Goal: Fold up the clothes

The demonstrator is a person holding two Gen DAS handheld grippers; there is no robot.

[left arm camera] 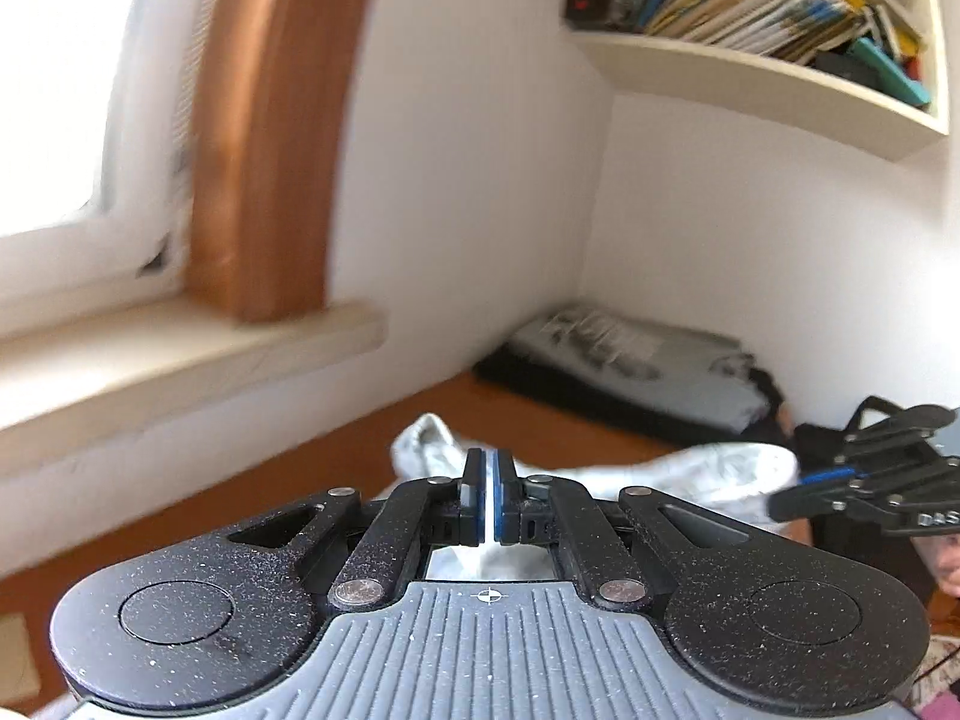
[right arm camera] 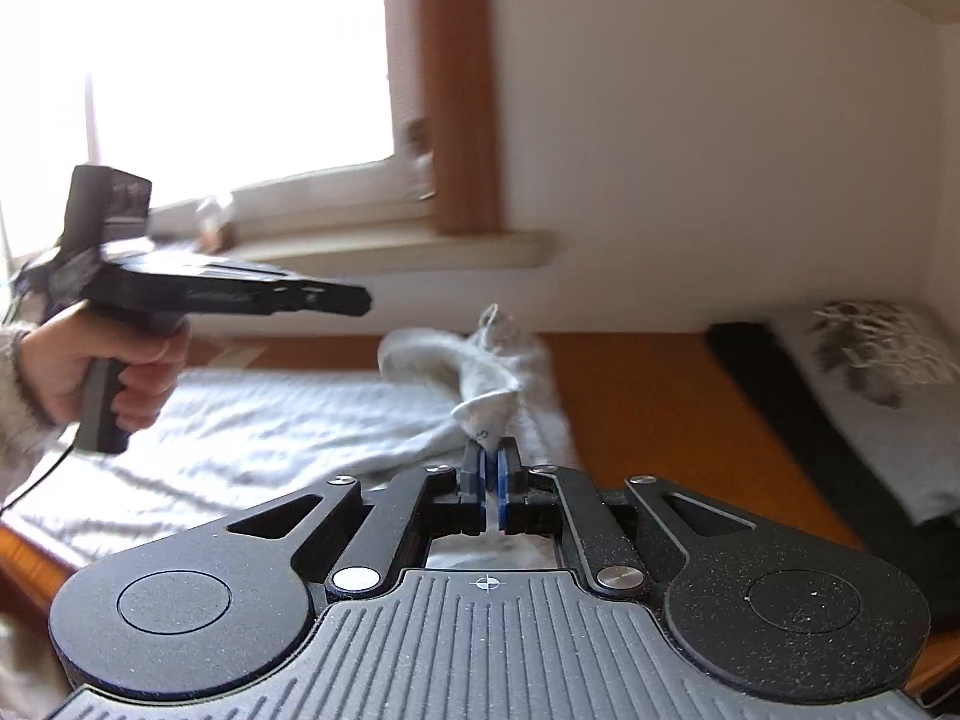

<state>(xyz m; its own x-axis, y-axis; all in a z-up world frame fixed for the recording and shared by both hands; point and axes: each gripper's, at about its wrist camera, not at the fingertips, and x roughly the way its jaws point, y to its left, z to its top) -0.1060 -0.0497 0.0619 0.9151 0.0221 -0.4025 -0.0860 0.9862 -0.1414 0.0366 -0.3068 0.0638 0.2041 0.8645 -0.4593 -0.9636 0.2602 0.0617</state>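
Both grippers pinch the white garment (right arm camera: 480,372) over the orange table (right arm camera: 660,408). The left gripper (left arm camera: 489,480) clamps its cloth edge; the right gripper (right arm camera: 492,468) clamps a bunched corner, lifted off the spread part.

Left hand-held gripper (left arm camera: 489,483) at lower centre of the frame, jaws pressed together on a thin fold of pale grey garment (left arm camera: 708,474). Cloth bunched just beyond the fingertips, trailing toward the right edge, lying over an orange-brown surface (left arm camera: 312,468). Right hand-held gripper (left arm camera: 780,504) entering from the right edge, tip against the same cloth; jaws too blurred to judge there. Folded grey clothes (left arm camera: 630,360) stacked on dark ones in the far corner, centre right. Window (left arm camera: 54,90) with wooden frame (left arm camera: 264,138) at upper left, pale sill (left arm camera: 180,354) below. Wall shelf (left arm camera: 750,72) crammed with books (left arm camera: 750,0) at upper right.
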